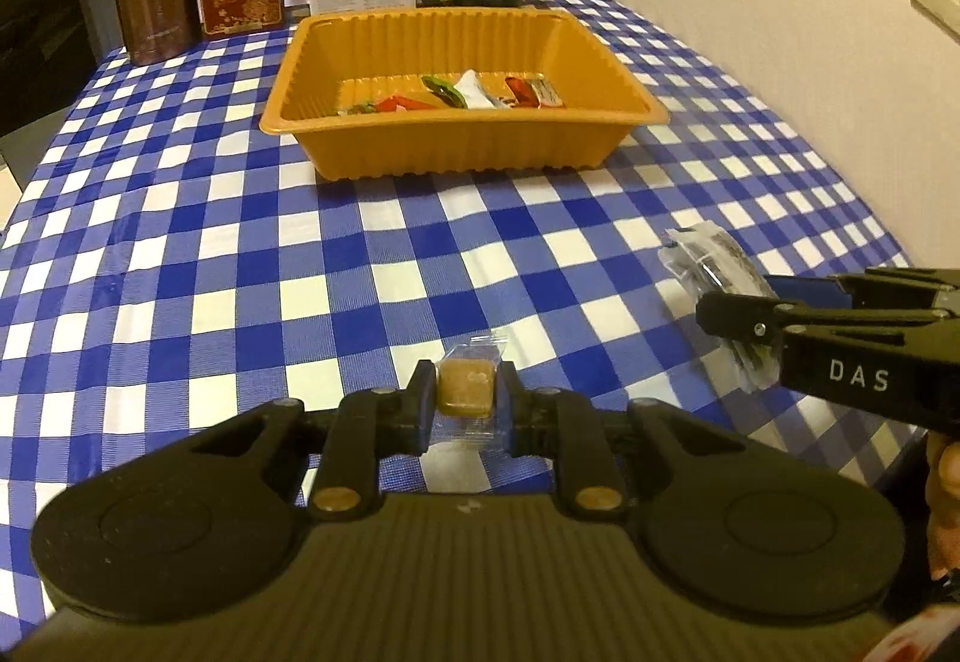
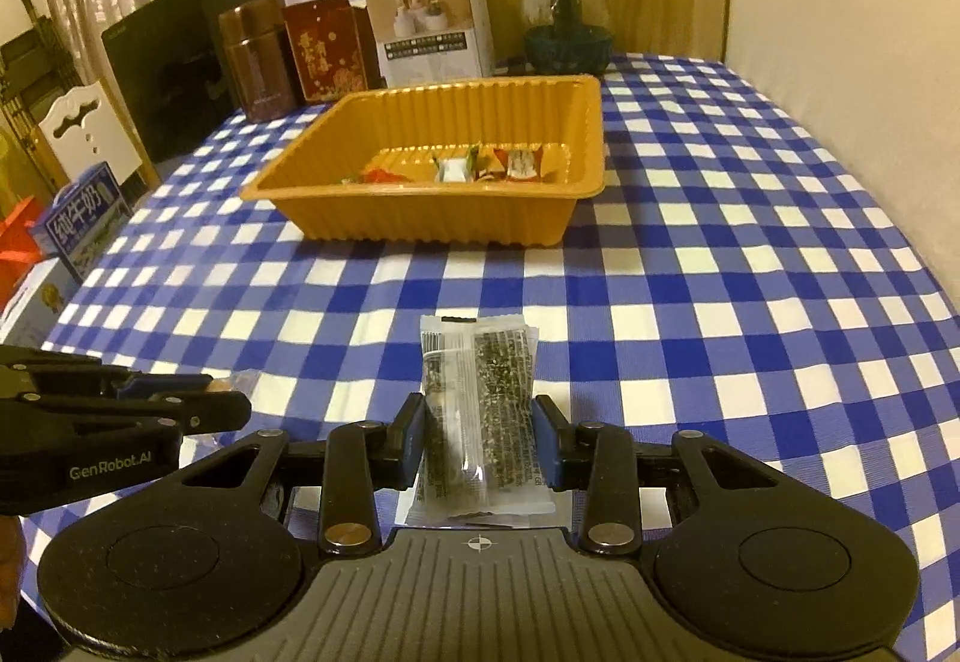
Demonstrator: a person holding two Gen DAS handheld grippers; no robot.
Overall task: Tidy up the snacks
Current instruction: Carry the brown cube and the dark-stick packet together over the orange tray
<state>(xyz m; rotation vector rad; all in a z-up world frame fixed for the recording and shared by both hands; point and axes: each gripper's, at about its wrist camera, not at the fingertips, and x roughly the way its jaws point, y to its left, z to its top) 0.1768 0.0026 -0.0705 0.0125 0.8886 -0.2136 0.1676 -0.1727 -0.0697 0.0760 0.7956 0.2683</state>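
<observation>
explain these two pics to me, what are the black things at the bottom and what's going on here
Those are two hand-held claws, each worked by a person, with a camera on each looking along its fingers. One picture is from the left claw, shut on a small wrapped brown candy. The other is from the right claw, shut on a clear seaweed packet. Ahead, on the checked cloth, sits an orange tray with a few wrapped snacks in it. Tins and boxes stand behind it.
</observation>
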